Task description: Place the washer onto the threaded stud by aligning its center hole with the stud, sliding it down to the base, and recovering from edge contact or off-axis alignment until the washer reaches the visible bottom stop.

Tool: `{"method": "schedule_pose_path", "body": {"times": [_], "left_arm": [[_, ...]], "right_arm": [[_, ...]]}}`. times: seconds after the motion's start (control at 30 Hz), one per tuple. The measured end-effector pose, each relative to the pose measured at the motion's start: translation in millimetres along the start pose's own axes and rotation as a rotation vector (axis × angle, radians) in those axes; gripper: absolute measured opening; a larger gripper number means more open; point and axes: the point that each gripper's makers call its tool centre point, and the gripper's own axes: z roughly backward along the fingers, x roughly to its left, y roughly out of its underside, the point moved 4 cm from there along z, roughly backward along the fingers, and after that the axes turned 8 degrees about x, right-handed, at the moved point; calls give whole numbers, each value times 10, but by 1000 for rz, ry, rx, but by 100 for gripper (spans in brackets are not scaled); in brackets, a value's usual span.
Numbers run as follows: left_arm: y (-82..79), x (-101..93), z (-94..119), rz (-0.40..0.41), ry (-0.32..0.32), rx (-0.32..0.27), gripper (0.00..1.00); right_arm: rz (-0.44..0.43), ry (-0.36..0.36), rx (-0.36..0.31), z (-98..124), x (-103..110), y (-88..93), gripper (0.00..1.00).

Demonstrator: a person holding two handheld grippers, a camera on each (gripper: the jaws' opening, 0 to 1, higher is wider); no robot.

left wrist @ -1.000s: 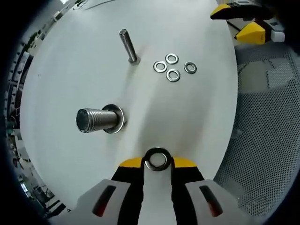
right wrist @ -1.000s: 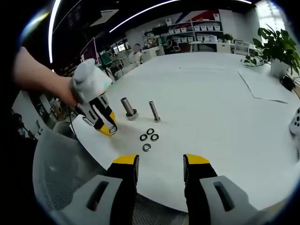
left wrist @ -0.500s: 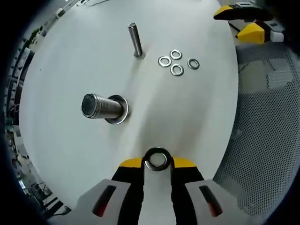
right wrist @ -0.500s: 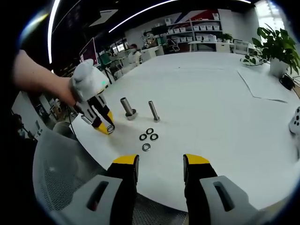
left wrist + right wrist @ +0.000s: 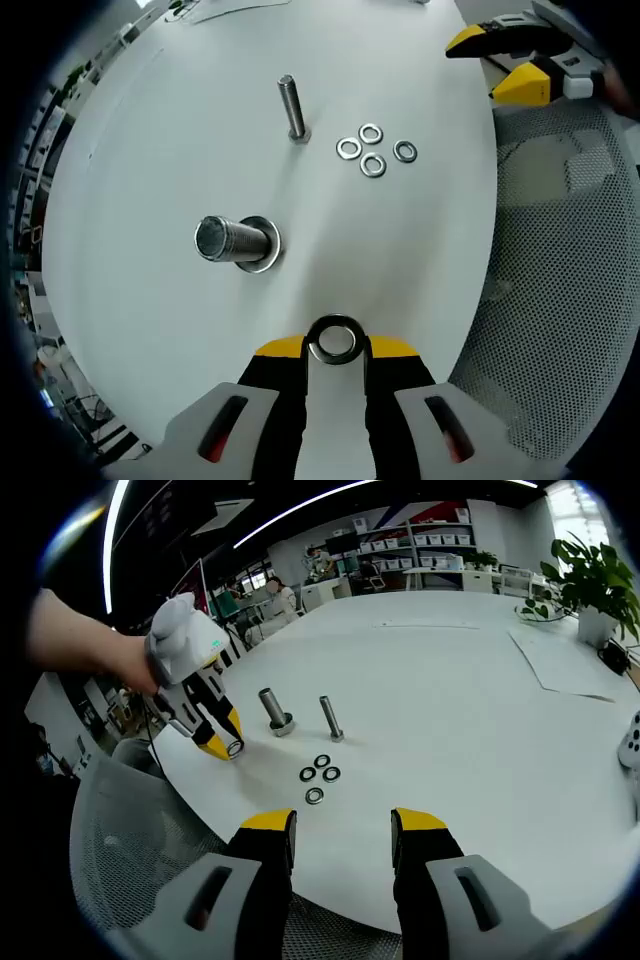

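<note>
My left gripper [image 5: 335, 345] has its 2 yellow-tipped jaws closed on a washer [image 5: 335, 340], which stands between the tips with its hole facing the camera. In the left gripper view the washer is above the white table [image 5: 150, 150], near the table edge, and it does not touch any stud. Ahead of it stands the thick threaded stud [image 5: 230, 240], upright on a round metal base, and I look almost down on its top. Further on is a thin threaded stud [image 5: 291, 107], also upright. Just beside the thin one lie 4 loose washers [image 5: 372, 152] in a small group, flat on the table and close to each other. At the far right corner of this view I see the yellow tips of my right gripper [image 5: 505, 62], and below the table edge there is a grey mesh chair [image 5: 560, 250]. In the right gripper view my right gripper [image 5: 340, 830] has its jaws apart with nothing between them, and it is over the near table edge. To the left of that view a hand [image 5: 125, 665] holds the left gripper [image 5: 222, 746], which points down with the washer [image 5: 233, 747] at its tip, near the thick stud [image 5: 273, 710] but apart from it. A potted plant [image 5: 595, 585] stands at the far right.
</note>
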Motion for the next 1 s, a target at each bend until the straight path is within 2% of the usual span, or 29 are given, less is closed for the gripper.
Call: {"method": "schedule_pose_path", "body": {"times": [1.0], "left_arm": [[-144, 113, 382, 1, 3, -38, 18]], "right_arm": [[13, -7, 6, 7, 22, 11, 41]]}}
